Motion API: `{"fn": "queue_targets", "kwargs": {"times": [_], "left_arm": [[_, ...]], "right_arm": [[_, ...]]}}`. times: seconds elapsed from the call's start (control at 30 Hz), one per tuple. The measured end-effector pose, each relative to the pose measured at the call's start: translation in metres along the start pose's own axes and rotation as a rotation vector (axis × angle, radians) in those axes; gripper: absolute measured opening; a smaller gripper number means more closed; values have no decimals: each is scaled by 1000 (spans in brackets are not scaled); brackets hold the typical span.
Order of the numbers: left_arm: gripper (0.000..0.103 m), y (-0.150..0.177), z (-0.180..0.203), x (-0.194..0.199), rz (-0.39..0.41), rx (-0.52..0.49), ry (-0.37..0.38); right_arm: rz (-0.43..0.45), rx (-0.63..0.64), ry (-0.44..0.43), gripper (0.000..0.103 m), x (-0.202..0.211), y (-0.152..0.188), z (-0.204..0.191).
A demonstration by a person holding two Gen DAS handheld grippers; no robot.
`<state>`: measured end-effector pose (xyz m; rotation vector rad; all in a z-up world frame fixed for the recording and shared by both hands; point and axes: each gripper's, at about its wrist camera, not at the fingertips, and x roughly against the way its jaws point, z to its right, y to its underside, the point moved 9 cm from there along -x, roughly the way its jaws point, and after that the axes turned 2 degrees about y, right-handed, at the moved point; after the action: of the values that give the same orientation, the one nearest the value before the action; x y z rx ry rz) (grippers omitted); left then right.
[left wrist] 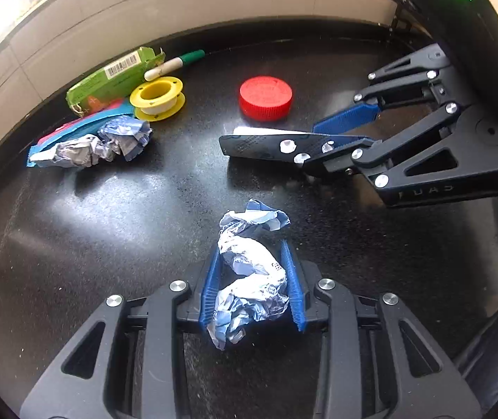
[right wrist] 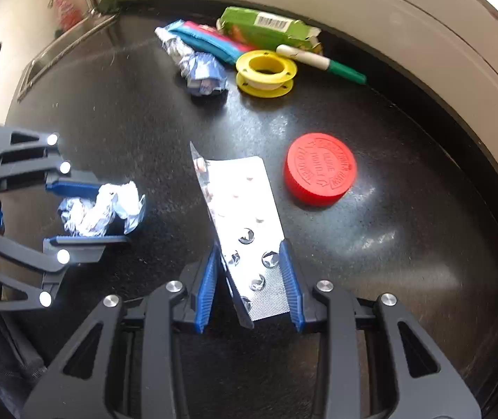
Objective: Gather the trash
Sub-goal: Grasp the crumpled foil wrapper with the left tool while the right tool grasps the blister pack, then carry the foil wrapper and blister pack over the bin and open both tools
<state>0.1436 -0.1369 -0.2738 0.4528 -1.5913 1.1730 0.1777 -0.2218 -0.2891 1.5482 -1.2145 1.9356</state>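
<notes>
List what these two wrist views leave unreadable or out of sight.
- Any bin for the trash: in neither view.
- Blister pack: right wrist view, its near end is hidden between the right gripper jaws; glare whitens its far half.
- Crumpled wrapper: left wrist view, its underside is hidden by the left gripper.
- Green carton: print too small and blurred in both views.
- Sink: right wrist view, cut off and warped at the edge.
</notes>
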Motion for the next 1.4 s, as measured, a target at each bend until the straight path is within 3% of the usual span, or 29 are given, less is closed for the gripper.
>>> {"fn": "queue_targets", "kwargs": {"times": [0.27,0.37,0.63,0.8,0.93,1.13,1.27,1.4], "left_arm": [[34,-3,-10,31,30,34,-29],[34,11,-11,46,28,57,-32],[34,26,-27,50,22,88,-57],[34,27,-50,73,68,156,-105],[34,36,-83,107,118,261,-172],[34,96,-149,179,185,498,-320],[34,173,-189,224,190,670,-443],[34,267,-216,255,161,842,-546]], "right_arm": [[62,-129,25,35,40,2,-7],[65,-162,29,35,46,6,-13],[80,-173,54,35,56,10,-22],[111,-154,53,35,67,-10,-31],[160,-97,21,35,80,-47,-59],[222,54,-102,36,94,-112,-155],[211,203,-225,36,88,-141,-260],[164,356,-345,36,75,-143,-373]]}}
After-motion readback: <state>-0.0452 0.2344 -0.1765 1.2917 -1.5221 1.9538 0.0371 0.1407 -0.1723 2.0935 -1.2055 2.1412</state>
